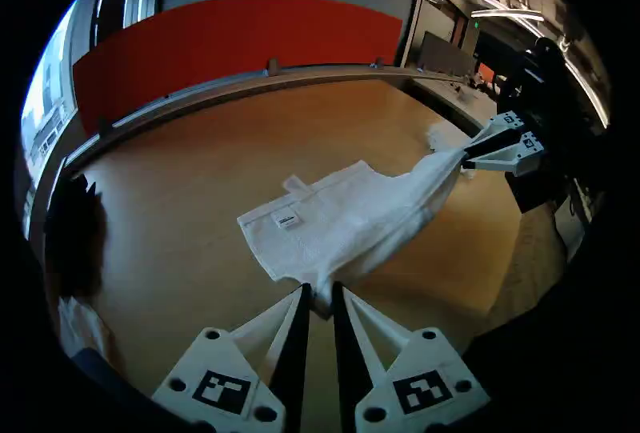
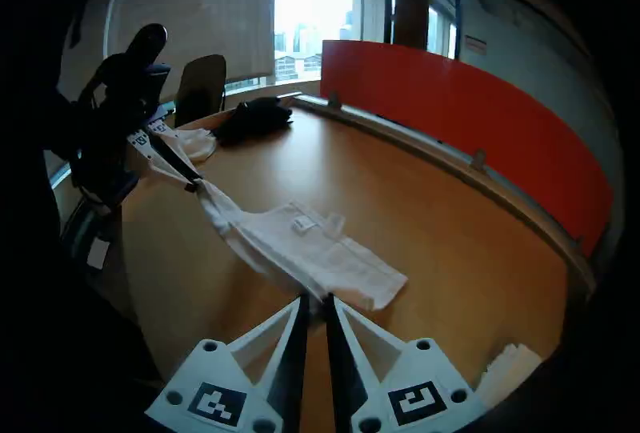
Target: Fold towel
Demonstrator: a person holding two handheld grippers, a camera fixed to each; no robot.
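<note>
Light wooden counter backed by a long red partition panel. Black soft bundle lies on the counter near a brown chair.

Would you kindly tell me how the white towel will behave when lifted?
Probably floppy: the towel sags and bunches between the left tongs and right tongs. Likely light, since two pinched corners raise part of it.

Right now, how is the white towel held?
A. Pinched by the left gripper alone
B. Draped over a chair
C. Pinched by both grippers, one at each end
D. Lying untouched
C: the left gripper and the right gripper each close on one end of the white towel.
</note>
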